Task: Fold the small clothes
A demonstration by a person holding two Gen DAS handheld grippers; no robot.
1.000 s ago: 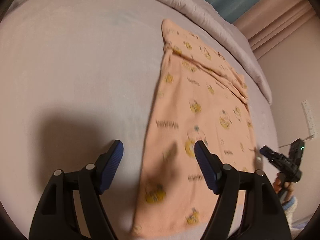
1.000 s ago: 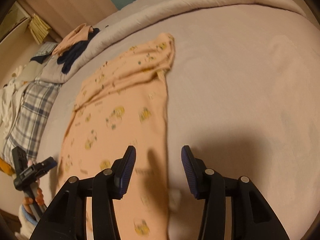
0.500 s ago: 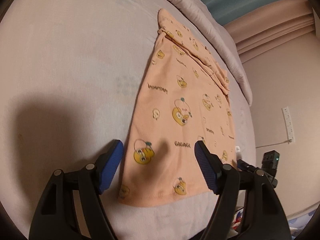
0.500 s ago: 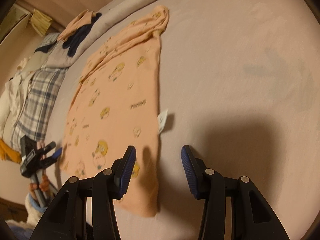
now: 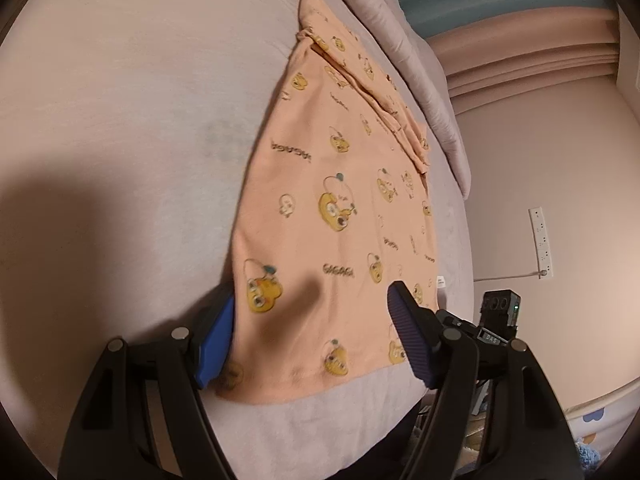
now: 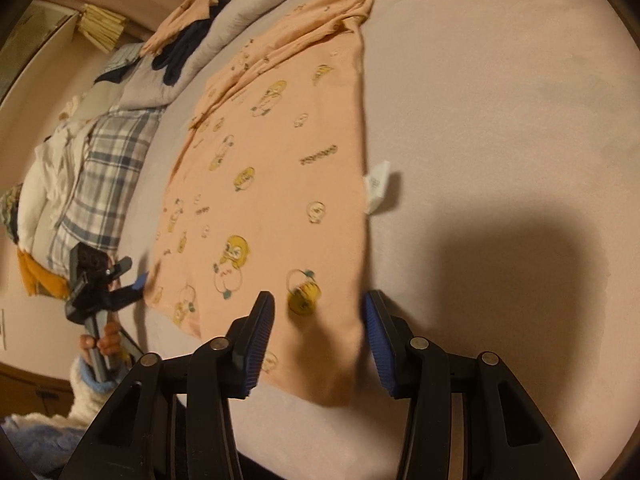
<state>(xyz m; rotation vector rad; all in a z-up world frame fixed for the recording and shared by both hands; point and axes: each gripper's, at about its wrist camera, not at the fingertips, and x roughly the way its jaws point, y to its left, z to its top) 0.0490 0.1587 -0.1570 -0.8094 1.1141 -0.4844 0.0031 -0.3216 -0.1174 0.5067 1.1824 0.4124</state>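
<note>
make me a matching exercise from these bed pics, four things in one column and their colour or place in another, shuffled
Things:
1. small garment
2. care label
3. plaid fabric
4. dark clothes

Descriptions:
A. white, sticking out from the garment's side edge
B. navy, piled on the rolled quilt
C. peach with yellow cartoon prints, spread flat on the bed
D. blue and white checks, beyond the garment's far side in the right wrist view

Pairs: 1-C, 2-A, 3-D, 4-B

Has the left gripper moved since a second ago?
Yes. The left gripper has drawn back toward the near hem of the shirt, which now shows between its jaws.
</note>
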